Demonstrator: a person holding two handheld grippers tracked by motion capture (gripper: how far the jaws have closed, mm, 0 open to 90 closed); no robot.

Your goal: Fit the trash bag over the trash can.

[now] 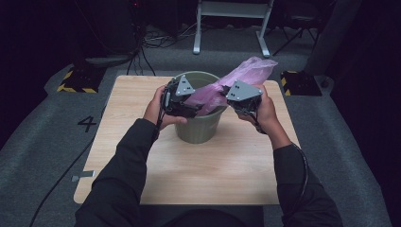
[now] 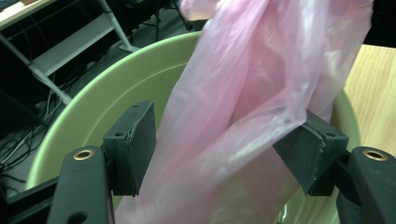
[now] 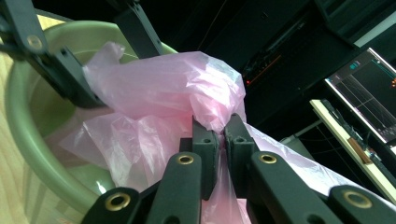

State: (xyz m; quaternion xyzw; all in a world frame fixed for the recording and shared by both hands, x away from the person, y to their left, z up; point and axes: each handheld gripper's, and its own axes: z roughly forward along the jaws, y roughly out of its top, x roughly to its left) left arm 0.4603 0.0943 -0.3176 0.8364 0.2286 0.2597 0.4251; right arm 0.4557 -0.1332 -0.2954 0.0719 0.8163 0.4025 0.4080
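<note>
Pink plastic bag [image 1: 236,80] is lying across the mouth of the green bucket [image 1: 198,127], which is standing near the middle of the wooden surface [image 1: 142,165]. Its long axis is running from the bucket up and away to the right. The right hand-held gripper [image 3: 221,135] is clamping a bunched fold of the thin, crinkled, half-transparent film. The left hand-held gripper [image 2: 224,144] is standing with jaws apart (the film is passing loosely between them), at the bucket's left rim, so it is nearer to the end inside

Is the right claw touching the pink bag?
Touching. The right gripper view shows the right claw shut on a pinched fold of the bag.
</note>
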